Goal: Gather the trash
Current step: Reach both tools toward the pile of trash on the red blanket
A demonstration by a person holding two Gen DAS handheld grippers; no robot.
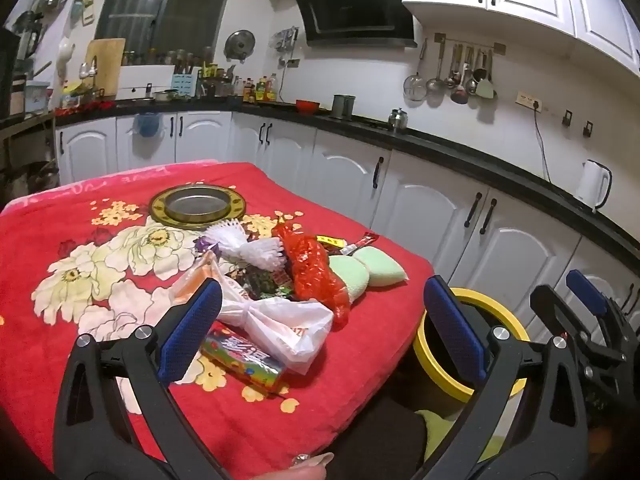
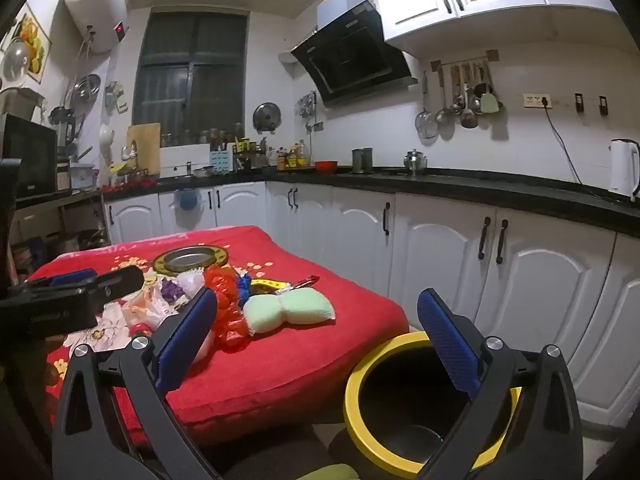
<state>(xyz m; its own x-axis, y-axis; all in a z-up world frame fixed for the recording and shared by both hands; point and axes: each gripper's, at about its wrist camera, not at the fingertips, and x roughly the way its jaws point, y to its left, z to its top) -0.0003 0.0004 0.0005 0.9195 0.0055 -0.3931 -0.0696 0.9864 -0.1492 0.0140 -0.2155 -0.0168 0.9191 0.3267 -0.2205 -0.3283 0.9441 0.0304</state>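
Red blanket (image 1: pixel 80 216), cream and yellow flower print. Ahead of blue pads (image 1: pixel 192 328): white plastic bag (image 1: pixel 280 328), red mesh (image 1: pixel 316 268), pale green sponges (image 2: pixel 288 310). Right: yellow-rimmed bin (image 2: pixel 356 392), black inside.

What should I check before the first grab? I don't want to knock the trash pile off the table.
1. Left gripper open, nothing held: ok.
2. Right gripper open, nothing held: ok.
3. Yellow-rimmed bin mouth uncovered, beside the table: ok.
4. White plastic bag lies nearest the left gripper, in reach: ok.
5. Green sponges sit clear of the table edge: ok.
6. Bin has room: cannot tell, its inside is dark.
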